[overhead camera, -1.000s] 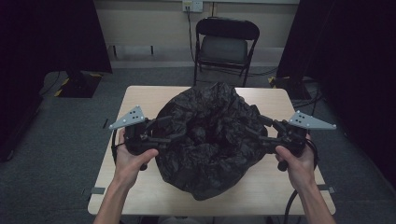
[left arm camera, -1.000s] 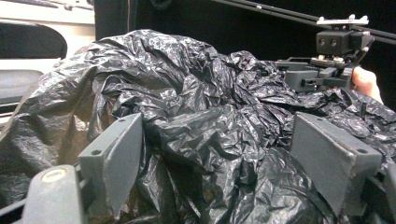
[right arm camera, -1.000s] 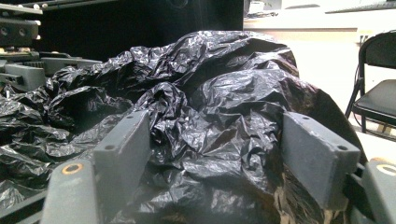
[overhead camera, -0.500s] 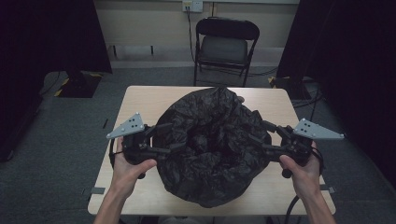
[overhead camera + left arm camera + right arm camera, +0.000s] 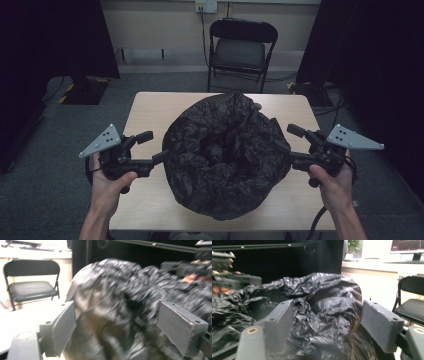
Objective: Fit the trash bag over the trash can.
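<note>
While a crumpled black trash bag [image 5: 227, 155] sits mid-counter [image 5: 145, 107], we hold the left tool [image 5: 156, 147] and right tool [image 5: 287, 145] wide open at its sides, gripping nothing.

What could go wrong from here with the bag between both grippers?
1. The black plastic bag overhangs the table's near edge; a tug could slide it off.
2. Left gripper and right gripper stand open at its sides; thin crumpled film may tear or slip when pinched.
</note>
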